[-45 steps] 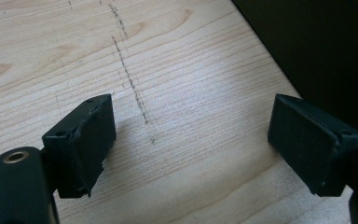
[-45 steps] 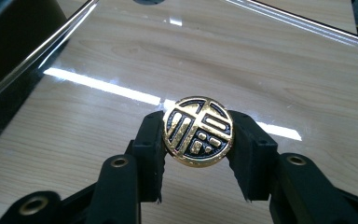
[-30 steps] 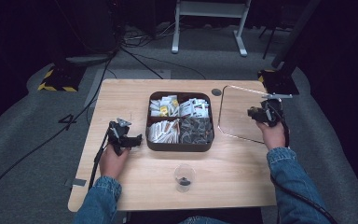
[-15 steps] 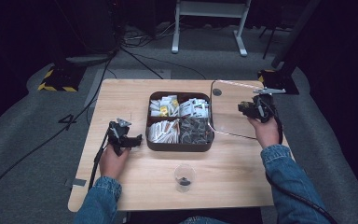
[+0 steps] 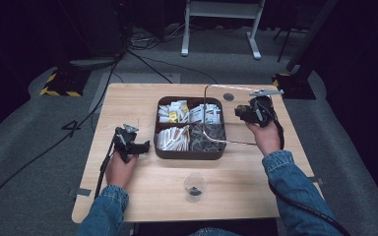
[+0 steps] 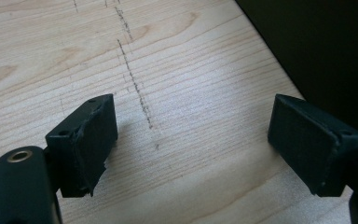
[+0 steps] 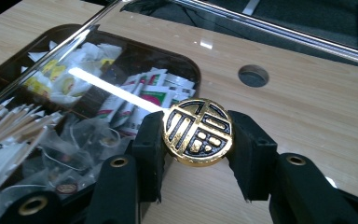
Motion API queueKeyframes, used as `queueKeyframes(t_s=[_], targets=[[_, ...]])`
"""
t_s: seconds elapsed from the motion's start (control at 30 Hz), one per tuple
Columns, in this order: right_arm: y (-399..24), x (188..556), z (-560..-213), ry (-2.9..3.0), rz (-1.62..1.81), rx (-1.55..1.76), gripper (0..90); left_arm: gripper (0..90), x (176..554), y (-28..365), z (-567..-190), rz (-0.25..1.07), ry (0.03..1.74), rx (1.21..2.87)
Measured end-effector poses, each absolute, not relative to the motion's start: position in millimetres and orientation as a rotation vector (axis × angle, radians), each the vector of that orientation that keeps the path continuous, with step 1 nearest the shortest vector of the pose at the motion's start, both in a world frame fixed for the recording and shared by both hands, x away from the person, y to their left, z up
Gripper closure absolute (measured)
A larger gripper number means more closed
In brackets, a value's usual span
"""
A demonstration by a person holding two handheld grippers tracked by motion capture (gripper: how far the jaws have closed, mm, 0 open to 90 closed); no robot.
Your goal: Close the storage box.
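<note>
R gripper (image 7: pixel 198 140): jaws part-closed, clamped on the gold knob (image 7: pixel 198 132) of the glass lid (image 5: pixel 211 115); one pad each side of the knob, both touching it.
Gold knob: round, gold w/ black fretwork, sits between the jaw tips, face toward the cam.
Glass lid: clear, square w/ rounded corners, hangs from the knob, lifted off the table (image 5: pixel 128 105), tilted; its near edge is over the tray's R half, far edge up over the table's back-R part.
Tray (image 5: pixel 189 153): dark, 4 compartments, open; lies ahead-left of the R jaws, seen thru the glass.
Tray contents: white/green sachets (image 7: pixel 140 95) just beyond the L pad; yellow-white packets farther left; wooden sticks + clear-wrapped bits nearest the cam on the left.
Table hole (image 7: pixel 253 75): round, ahead-right of the R jaws.
L gripper (image 6: pixel 193 144): jaws wide, nothing between, bare wood under them; pads apart from the tray.
L hand (image 5: pixel 120 169): on the table, left of the tray.
Cup (image 5: pixel 195 187): clear plastic, dark bits inside, near the front edge, between both forearms.
</note>
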State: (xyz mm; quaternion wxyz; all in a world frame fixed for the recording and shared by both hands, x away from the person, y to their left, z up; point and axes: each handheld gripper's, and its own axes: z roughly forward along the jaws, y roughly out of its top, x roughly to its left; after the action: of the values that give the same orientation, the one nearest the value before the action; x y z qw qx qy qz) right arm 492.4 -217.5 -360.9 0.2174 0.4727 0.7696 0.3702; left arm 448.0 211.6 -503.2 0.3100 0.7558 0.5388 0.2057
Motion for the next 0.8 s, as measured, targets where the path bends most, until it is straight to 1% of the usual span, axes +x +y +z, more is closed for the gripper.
queueKeyframes(t_s=[0.4,0.8], targets=[[-180,496,-359,2.179,1.069,1.254,58.0,15.5,446,212,-503,0.538,1.426,1.996],[-148,501,-362,2.191,1.086,1.281,58.0,15.5,446,212,-503,0.538,1.427,1.995]])
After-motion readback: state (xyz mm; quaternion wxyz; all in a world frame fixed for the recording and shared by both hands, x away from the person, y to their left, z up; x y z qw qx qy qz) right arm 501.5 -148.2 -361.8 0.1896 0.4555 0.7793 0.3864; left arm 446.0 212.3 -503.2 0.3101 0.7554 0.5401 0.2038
